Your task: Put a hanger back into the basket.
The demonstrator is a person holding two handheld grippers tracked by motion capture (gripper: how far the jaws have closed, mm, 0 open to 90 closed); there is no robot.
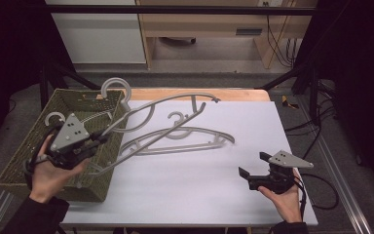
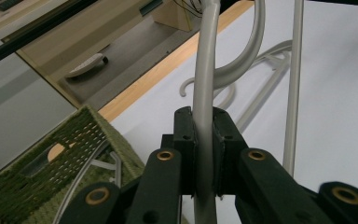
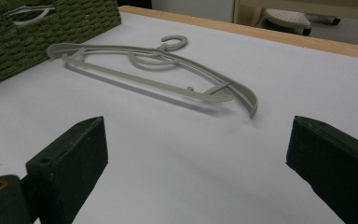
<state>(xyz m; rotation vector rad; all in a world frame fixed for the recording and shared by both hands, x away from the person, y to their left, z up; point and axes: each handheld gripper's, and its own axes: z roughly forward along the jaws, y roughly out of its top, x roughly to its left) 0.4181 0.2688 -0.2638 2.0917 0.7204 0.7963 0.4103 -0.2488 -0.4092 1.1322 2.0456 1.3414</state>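
While our left gripper (image 1: 102,139) is clamping a grey hanger (image 1: 151,109) raised over the basket (image 1: 17,163) rim, we are keeping it level to clear the hanger on the table (image 1: 185,139); our right gripper (image 1: 254,169) is waiting, jaws apart.

The white worktop (image 1: 209,185) carried a green woven basket (image 1: 24,168) at its left edge and a grey plastic hanger (image 1: 185,141) lying flat near its middle.

A green woven basket (image 1: 24,165) sits on the white table (image 1: 199,190).
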